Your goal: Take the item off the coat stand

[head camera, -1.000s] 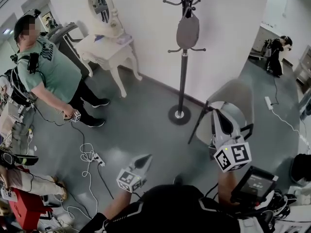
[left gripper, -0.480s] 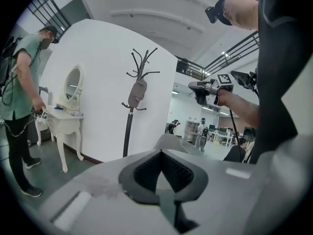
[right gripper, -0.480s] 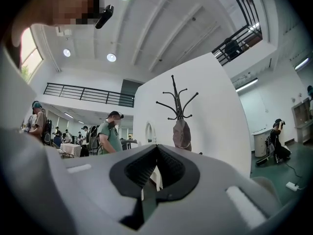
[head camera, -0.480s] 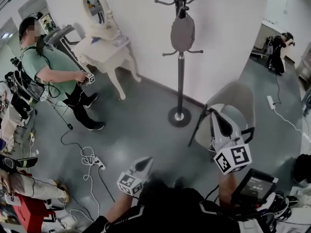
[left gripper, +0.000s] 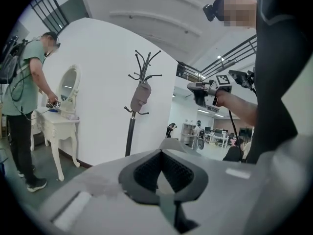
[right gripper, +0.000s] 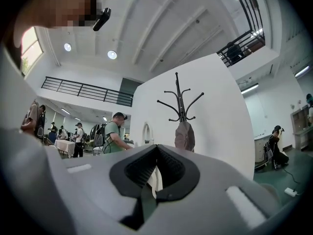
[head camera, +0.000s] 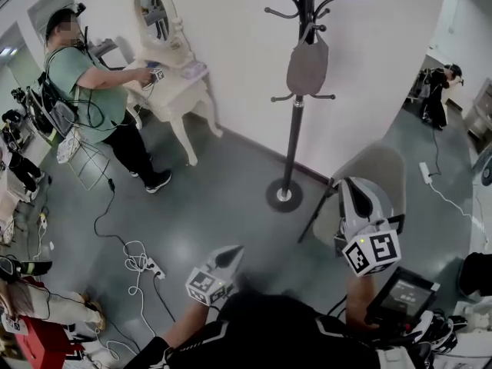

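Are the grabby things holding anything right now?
No, nothing is held. The left hand-held gripper and the right hand-held gripper are both shut and empty. The grey bag hangs on the coat stand, untouched.

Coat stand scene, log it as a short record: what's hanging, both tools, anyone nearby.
item: grey bag hanging on the coat stand, untouched
coat stand: standing upright
left tool: shut, empty, short of the stand
right tool: shut, empty, short of the stand
nearby: person in green shirt at a white dressing table
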A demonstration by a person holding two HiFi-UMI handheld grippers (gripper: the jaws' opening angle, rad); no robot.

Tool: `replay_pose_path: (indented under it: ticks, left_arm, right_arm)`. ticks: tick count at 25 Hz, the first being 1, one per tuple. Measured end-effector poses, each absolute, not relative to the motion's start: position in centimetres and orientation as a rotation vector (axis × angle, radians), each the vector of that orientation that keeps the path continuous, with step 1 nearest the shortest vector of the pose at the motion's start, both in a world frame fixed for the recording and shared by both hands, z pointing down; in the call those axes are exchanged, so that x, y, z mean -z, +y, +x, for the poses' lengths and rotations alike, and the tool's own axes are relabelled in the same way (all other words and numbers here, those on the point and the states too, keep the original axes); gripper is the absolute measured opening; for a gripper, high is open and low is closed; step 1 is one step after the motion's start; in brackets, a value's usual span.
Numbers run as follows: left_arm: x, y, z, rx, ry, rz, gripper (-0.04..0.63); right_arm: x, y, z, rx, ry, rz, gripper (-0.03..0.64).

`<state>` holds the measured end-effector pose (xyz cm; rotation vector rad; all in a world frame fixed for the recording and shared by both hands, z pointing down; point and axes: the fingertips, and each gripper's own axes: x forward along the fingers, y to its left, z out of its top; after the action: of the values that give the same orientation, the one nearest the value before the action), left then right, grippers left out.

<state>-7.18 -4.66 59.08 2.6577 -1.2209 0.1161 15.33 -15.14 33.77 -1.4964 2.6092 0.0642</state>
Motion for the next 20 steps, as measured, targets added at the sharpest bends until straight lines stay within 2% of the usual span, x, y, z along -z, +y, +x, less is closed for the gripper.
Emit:
replay_pose_path:
  ticks: [20]
  left_arm:
    - [-59.3, -10.8, -16.0, -0.036, -1.131, 2.673, 0.014]
  right_arm:
    - [-31.7, -19.7, 8.2, -0.142, 2.529, -1.641, 0.009]
